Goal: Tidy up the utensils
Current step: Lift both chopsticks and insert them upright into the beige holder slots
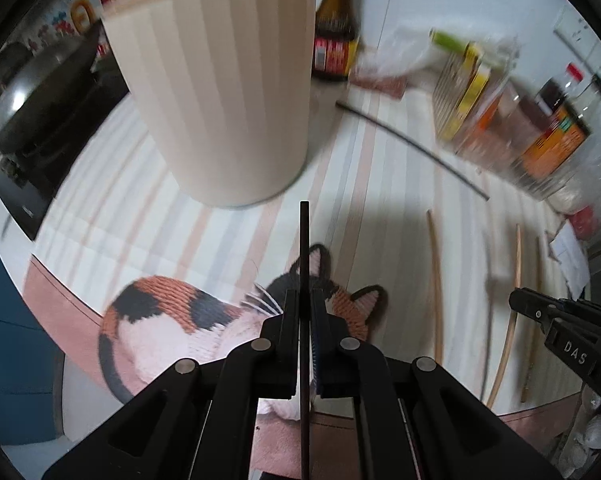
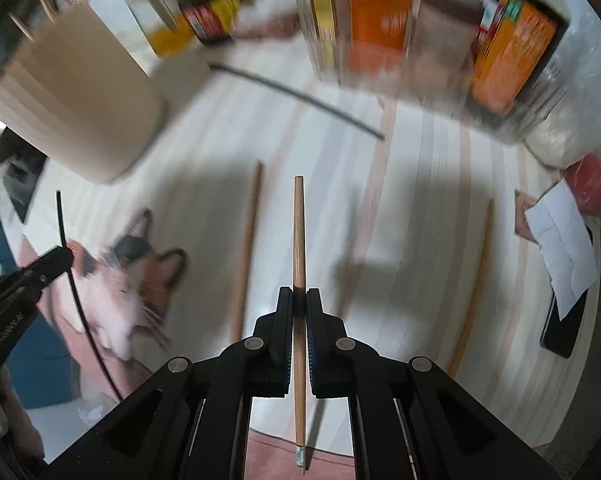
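Left wrist view:
L gripper [image 1: 305, 300]: jaws pinched tight on a black chopstick [image 1: 304, 240], held off the cloth; stick runs straight up btwn the fingers and on past them, lower end passes below the jaws.
Holder [image 1: 220, 92]: tall beige ribbed cylinder, upright just beyond the stick tip; a few wooden sticks poke out the top.
2nd black chopstick [image 1: 412, 144]: flat on the striped cloth [image 1: 228, 232], right of holder, near the packets.
Wooden chopsticks [image 1: 436, 280]: several lying loose on cloth at right, roughly parallel, apart from each other.
R gripper [image 1: 548, 316]: enters at right edge, over those sticks; its jaws not readable from here.
Cat mat [image 1: 172, 320]: calico print, under/behind the L fingers.
Sauce bottle [image 1: 334, 40]: dark, behind holder. Wok [image 1: 40, 92]: far left on the stove.

Right wrist view:
R gripper [image 2: 299, 304]: narrow, clamped on a wooden chopstick [image 2: 299, 232], lifted clear of cloth; butt end hangs below the jaws.
Loose wooden sticks: one [image 2: 246, 248] just left of the held one, one [image 2: 474, 284] well right, both on cloth.
L gripper [image 2: 56, 260]: at left edge, black stick [image 2: 66, 240] in its tip.
Holder [image 2: 76, 108]: upper left, well apart from the held stick.
Paper [image 2: 560, 248]: white folded sheet at right, over a phone [image 2: 564, 332].
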A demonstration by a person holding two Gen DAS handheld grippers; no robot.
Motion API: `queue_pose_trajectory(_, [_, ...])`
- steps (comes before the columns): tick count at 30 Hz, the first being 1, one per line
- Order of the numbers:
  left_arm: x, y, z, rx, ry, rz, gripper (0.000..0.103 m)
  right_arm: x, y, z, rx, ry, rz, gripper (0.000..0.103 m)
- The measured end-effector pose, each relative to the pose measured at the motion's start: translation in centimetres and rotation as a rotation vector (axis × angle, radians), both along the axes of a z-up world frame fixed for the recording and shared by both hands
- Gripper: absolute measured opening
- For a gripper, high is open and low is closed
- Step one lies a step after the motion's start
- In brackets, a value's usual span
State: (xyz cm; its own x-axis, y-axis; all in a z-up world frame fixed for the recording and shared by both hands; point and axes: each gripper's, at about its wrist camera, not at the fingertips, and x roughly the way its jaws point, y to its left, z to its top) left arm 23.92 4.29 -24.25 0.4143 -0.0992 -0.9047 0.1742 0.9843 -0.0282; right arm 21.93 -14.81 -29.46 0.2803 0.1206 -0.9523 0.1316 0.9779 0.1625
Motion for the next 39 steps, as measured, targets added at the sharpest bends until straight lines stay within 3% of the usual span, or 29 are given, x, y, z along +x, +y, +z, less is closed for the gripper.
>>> queue_pose_trajectory(6, [-0.6,0.6,5.7,-0.065,-0.122,0.005,0.002,0.1,-0.6,7.3,0.031,-0.21,-0.018,0.006])
queue_pose_trajectory(10, [-0.3,1.0,12.3,-0.153,-0.254,0.011,0.002,1.9,-0.6,13.8,0.066,-0.368,-0.017,0.006])
queue_pose_trajectory(16, [3.0,3.1,23.4,-0.254,-0.436,0.031,0.002,7.4,1.5,23.6,0.156,-0.569,0.043,0.006])
queue_pose_trajectory(20, [6.9,4.8,27.8,-0.255,-0.511,0.079,0.002,12.2,3.6,26.9,0.19,-0.648,0.061,0.006])
queue_pose_trajectory(24, [10.9,6.6,28.6,-0.255,-0.507,0.132,0.002,17.6,6.0,27.1,0.216,-0.659,0.068,0.006])
queue_pose_trajectory(28, [14.2,7.7,27.1,-0.254,-0.464,0.162,0.002,21.2,8.2,26.0,0.212,-0.656,0.076,0.006])
queue_pose_trajectory(39, [16.3,6.8,24.5,-0.259,-0.367,0.155,0.002,24.7,9.6,23.3,0.201,-0.693,0.054,0.006])
